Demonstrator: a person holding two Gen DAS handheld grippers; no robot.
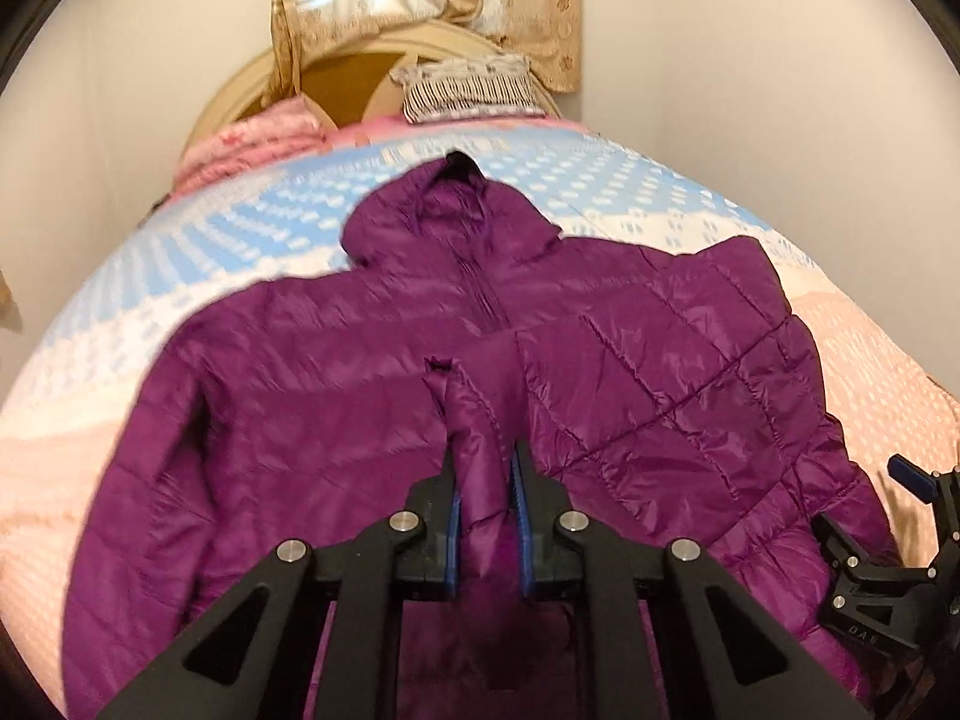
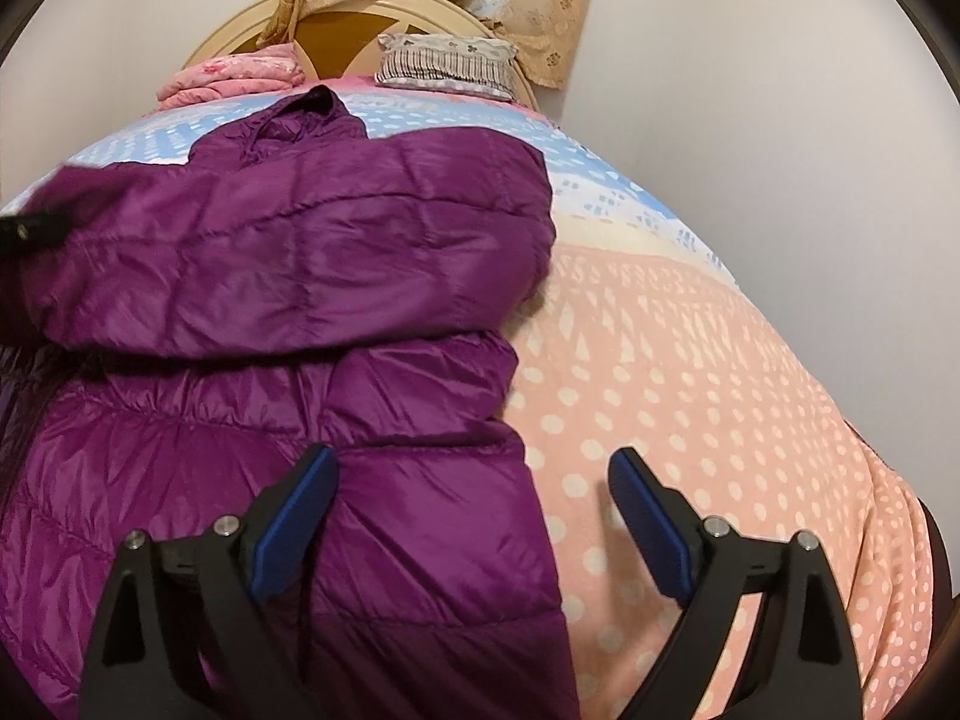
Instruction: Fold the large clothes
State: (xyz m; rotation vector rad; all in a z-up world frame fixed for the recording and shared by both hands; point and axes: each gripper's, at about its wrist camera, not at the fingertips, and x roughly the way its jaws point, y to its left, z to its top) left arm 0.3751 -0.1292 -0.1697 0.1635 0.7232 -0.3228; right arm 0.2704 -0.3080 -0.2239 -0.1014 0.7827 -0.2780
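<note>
Your jacket [image 1: 372, 360] lies front-up on the bed [image 1: 120, 276], its long axis running from the hem at 6 o'clock to the hood [image 1: 447, 210] at 12, with the zipper down the middle. Your left gripper [image 1: 485, 468] is clamped on a sleeve [image 1: 474, 420] whose cuff points toward 12. Your right gripper [image 2: 471, 474] is spread wide apart, holding nothing, straddling the jacket's edge at 3 o'clock over the blanket [image 2: 690, 390].

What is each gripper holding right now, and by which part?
The left gripper is shut on the purple quilted puffer jacket, pinching a sleeve near its cuff end. The right gripper is open, holding nothing, straddling the jacket's side edge.
</note>
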